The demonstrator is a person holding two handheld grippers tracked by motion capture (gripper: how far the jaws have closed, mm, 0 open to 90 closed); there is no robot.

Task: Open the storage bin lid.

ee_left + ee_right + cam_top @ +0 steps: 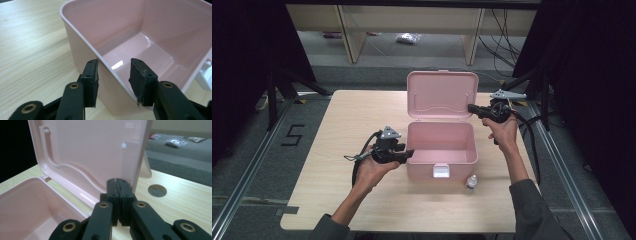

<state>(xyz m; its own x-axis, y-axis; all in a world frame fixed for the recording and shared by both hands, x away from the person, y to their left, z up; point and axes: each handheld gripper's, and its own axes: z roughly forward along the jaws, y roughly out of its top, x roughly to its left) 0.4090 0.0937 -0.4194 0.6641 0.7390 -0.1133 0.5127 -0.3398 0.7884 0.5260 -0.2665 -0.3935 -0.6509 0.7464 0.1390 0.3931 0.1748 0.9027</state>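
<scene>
Pink box (441, 150) sits mid-desk (332, 125), slightly right of centre, its lid (442, 95) standing upright at the far side. Left tongs (113, 75) part open, straddling the box's left wall: one pad outside, one inside, neither clearly pressing. Right tongs (120, 182) closed on nothing, tips at the lid's right edge. Small bottle (471, 182) stands just near-right of the box.

Looks like a lab: black curtains (242, 60) at both sides, floor rails (242, 190), loose cables (504, 40) upper right.
</scene>
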